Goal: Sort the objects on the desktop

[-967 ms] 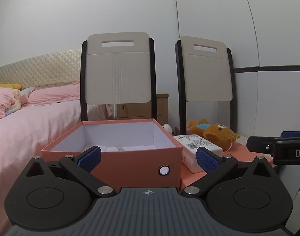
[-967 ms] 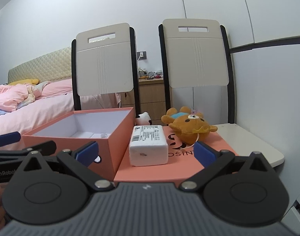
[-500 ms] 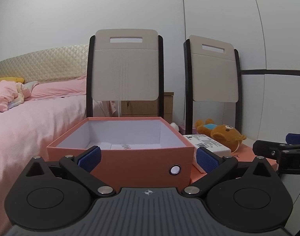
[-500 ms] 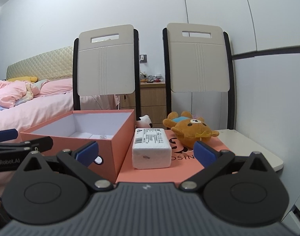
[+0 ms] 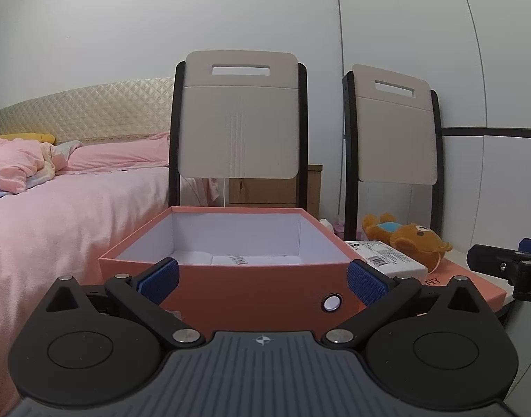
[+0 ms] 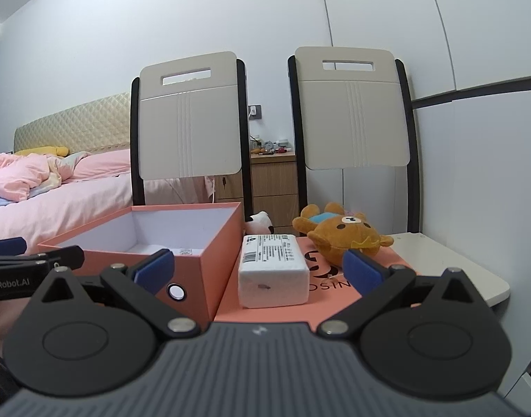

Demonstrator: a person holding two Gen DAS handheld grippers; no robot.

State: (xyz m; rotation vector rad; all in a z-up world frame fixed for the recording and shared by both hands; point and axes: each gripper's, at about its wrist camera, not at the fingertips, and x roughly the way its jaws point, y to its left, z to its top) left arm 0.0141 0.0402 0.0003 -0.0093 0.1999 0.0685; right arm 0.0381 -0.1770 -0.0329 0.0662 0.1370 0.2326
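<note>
An open orange box [image 5: 251, 288] with a white inside stands in front of my left gripper [image 5: 262, 278], which is open and empty, its jaws level with the box's front wall. The box also shows in the right wrist view [image 6: 202, 264]. To its right lies the flat orange lid [image 6: 369, 285] with a white labelled packet [image 6: 272, 271] and a brown plush bear [image 6: 345, 236] on it. My right gripper [image 6: 258, 271] is open and empty, just short of the packet. A small white label lies inside the box [image 5: 239, 260].
Two beige folding chairs [image 6: 192, 132] [image 6: 352, 121] stand behind the table. A small black-and-white plush [image 6: 260, 222] sits behind the box. A pink bed [image 5: 56, 208] is to the left, a wooden nightstand [image 6: 272, 180] behind. The white table's edge [image 6: 474, 278] is at right.
Both grippers have shifted slightly, so the box now sits more centred in the left wrist view. Both stayed open. The objects have not moved.
</note>
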